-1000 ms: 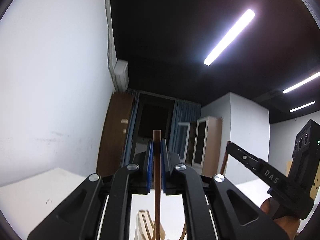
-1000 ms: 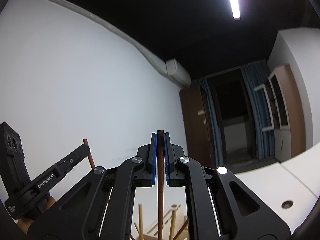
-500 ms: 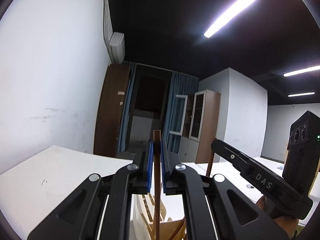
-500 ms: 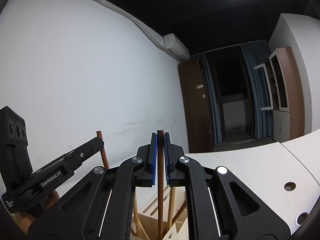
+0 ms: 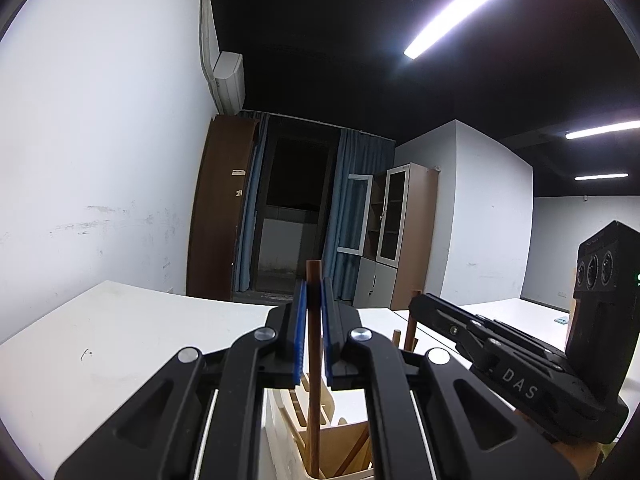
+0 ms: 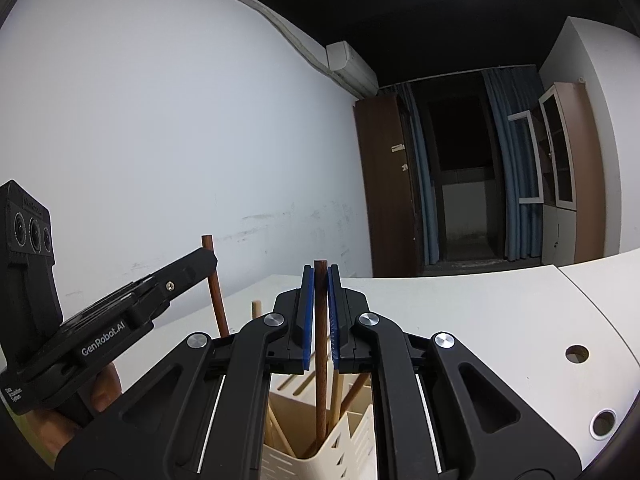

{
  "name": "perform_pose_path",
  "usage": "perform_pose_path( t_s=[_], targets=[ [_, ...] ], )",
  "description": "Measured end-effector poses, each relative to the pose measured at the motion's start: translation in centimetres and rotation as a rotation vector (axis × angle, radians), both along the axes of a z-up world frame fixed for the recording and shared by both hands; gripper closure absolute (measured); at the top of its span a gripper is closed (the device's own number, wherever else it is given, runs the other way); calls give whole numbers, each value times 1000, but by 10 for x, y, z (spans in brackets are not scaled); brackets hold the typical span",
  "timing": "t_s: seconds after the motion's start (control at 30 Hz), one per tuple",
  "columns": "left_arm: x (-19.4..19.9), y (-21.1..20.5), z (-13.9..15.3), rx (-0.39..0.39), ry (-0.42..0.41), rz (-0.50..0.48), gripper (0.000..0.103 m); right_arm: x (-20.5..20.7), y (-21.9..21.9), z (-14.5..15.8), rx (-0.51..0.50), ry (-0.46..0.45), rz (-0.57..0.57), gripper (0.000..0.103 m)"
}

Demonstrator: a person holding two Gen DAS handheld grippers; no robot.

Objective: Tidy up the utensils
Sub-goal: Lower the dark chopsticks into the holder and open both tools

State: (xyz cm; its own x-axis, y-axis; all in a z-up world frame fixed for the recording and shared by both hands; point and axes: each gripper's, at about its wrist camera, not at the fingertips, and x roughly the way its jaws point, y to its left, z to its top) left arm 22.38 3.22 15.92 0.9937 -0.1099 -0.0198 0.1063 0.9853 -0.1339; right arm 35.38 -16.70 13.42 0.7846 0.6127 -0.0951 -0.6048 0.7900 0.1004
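Observation:
My left gripper (image 5: 313,292) is shut on a dark brown wooden stick (image 5: 313,364), held upright with its lower end inside the cream slotted utensil holder (image 5: 340,446). My right gripper (image 6: 319,276) is shut on another dark brown stick (image 6: 319,352), upright with its lower end in the same holder (image 6: 352,436). Lighter wooden sticks (image 6: 335,392) stand in the holder too. The right gripper shows in the left wrist view (image 5: 520,364); the left gripper shows in the right wrist view (image 6: 120,320).
The holder stands on a white table (image 6: 480,312) with round cable holes (image 6: 577,355). A white wall (image 6: 160,160) is at the left, a brown cabinet (image 6: 384,188) and dark doorway behind.
Both grippers have tilted down and lowered their sticks. The table and holder have come into view, with the stick ends now inside the holder.

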Motion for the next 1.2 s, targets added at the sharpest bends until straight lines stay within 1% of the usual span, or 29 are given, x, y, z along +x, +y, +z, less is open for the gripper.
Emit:
perform_pose_path(
  t_s=[0.3, 0.37, 0.4, 0.43, 0.5, 0.53, 0.57, 0.77, 0.83, 0.93, 1.1, 1.2],
  targets=[
    [3, -1, -8, 11, 18, -8, 96, 6, 5, -4, -29, 31, -16, 96],
    [6, -2, -10, 17, 37, -11, 96, 9, 7, -7, -38, 45, -22, 96],
    [8, -2, -11, 13, 49, -20, 96, 10, 7, -8, -39, 50, -30, 96],
    [9, -1, -11, 3, 58, -23, 96, 9, 6, -11, -37, 55, -35, 93],
    [10, 4, -10, -25, 71, -17, 88, 11, 3, -10, -28, 63, -42, 84],
    [9, 7, -9, -35, 71, -17, 80, 11, 2, -10, -24, 64, -45, 82],
    [7, 10, -8, -46, 65, -17, 77, 11, 0, -9, -20, 65, -48, 82],
    [-2, 21, 1, -77, 54, -16, 77, 8, -7, -13, -12, 71, -65, 81],
    [-6, 21, 3, -75, 52, -15, 77, 4, -9, -15, -15, 72, -65, 81],
    [-12, 20, 2, -66, 50, -11, 77, 0, -11, -16, -18, 67, -68, 76],
    [-24, 16, 0, -53, 64, -1, 77, -11, -12, -14, -29, 65, -72, 76],
    [-28, 15, 4, -46, 76, 6, 73, -17, -14, -14, -31, 64, -75, 73]
  ],
)
